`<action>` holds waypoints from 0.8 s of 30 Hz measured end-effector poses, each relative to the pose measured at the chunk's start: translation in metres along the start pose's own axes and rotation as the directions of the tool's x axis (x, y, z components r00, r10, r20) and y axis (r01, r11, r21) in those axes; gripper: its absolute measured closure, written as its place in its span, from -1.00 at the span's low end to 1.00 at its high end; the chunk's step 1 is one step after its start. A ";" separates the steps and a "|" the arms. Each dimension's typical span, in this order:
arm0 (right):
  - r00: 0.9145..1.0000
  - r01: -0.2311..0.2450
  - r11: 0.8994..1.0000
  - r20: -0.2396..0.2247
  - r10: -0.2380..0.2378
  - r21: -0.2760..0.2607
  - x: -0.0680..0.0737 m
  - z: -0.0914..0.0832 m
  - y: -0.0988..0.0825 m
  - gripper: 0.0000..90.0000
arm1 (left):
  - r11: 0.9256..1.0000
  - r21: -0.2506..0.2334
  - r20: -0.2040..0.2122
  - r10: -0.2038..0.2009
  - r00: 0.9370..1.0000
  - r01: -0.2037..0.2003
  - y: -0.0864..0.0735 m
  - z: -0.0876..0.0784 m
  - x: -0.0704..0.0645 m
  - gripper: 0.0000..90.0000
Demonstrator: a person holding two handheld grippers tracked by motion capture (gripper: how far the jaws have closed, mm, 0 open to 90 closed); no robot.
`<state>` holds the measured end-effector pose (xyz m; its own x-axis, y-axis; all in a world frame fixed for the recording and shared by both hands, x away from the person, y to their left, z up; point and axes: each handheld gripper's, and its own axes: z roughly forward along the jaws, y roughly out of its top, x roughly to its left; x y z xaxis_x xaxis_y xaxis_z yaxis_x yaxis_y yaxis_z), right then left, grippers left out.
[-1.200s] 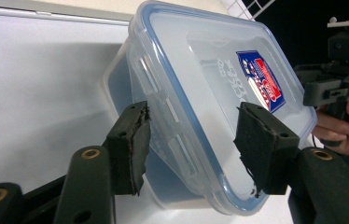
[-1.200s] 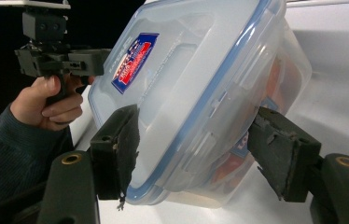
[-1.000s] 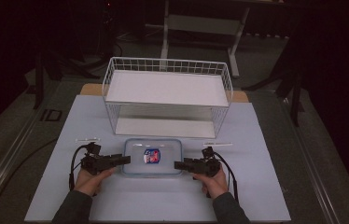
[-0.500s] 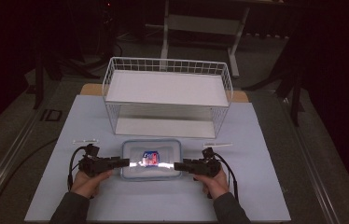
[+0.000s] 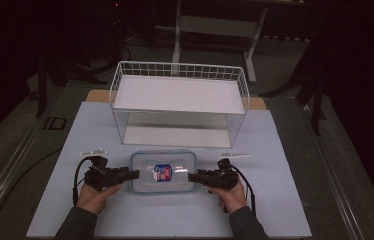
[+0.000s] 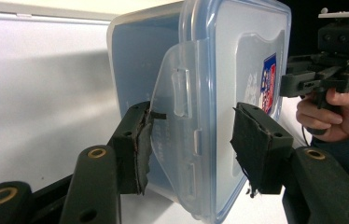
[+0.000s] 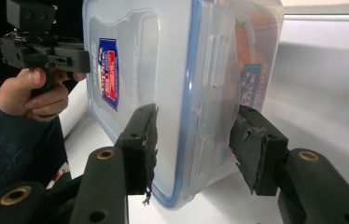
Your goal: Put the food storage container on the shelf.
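Straddling box (image 5: 163, 172) ends, left gripper (image 5: 134, 174) and right gripper (image 5: 191, 177) jaws closing in, pads not yet pressing.

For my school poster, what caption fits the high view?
Two hand-held grippers, left and right, close on a clear plastic lidded box from both ends.

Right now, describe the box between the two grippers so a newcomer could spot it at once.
Start at the white wire two-tier rack at the back of the pale blue table mat. Directly in front of it lies a clear rectangular plastic container with a blue-rimmed clip-on lid. It alone carries a red and blue label, unlike the small clear strips lying nearby.
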<state>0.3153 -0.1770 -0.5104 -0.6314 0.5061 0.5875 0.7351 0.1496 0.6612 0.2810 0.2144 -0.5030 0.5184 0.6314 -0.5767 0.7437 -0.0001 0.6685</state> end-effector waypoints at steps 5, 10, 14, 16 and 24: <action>1.000 0.009 1.000 0.006 -0.009 -0.009 0.002 -0.001 0.000 0.15 | 1.000 -0.018 -0.001 0.007 1.000 -0.007 0.001 -0.002 -0.002 0.08; 0.999 0.033 0.999 0.011 -0.033 -0.030 0.008 -0.006 0.002 0.15 | 0.998 -0.042 -0.001 0.037 0.999 -0.037 0.003 -0.005 -0.009 0.08; 0.999 0.048 0.998 0.019 -0.048 -0.042 0.012 -0.011 0.004 0.15 | 0.997 -0.054 0.004 0.046 0.999 -0.046 0.004 -0.006 -0.012 0.08; 0.998 0.056 0.997 0.022 -0.055 -0.051 0.014 -0.013 0.005 0.15 | 0.997 -0.058 0.005 0.049 0.999 -0.048 0.004 -0.006 -0.013 0.08; 0.996 0.083 0.993 0.039 -0.080 -0.088 0.021 -0.024 0.011 0.15 | 0.993 -0.091 0.015 0.073 0.997 -0.071 0.012 -0.007 -0.022 0.08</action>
<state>0.3041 -0.1853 -0.4801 -0.6779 0.5255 0.5141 0.6555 0.1156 0.7463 0.2749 0.2059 -0.4790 0.5773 0.6180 -0.5336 0.6637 0.0254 0.7476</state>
